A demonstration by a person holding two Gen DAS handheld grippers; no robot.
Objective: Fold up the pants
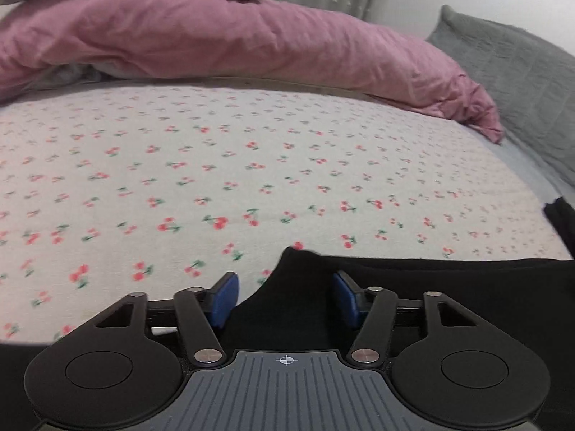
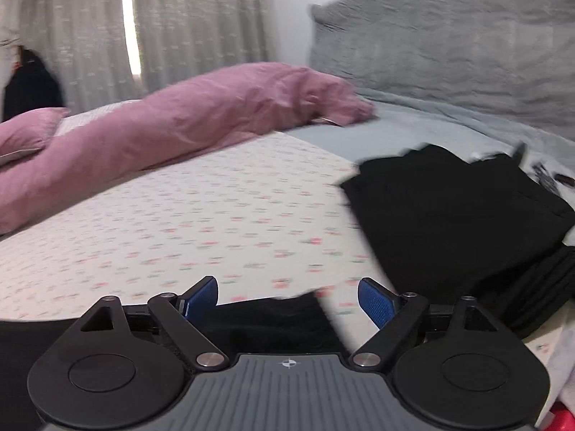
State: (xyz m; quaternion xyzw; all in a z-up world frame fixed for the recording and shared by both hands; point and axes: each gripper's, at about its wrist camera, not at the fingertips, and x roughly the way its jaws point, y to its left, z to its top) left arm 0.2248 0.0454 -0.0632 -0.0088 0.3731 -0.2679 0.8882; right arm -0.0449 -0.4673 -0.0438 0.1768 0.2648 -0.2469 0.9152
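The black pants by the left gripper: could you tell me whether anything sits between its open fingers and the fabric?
Nothing visible does. The left gripper is open, and a corner of the black pants already lies between its blue pads.

No words, labels, brand names or numbers can be read in either view. The only sign is a small white crosshair mark, a circle crossed by two lines, printed low in the frame on the grey ribbed body of the left hand-held gripper [image 1: 285, 300] and of the right hand-held gripper [image 2: 287, 300].
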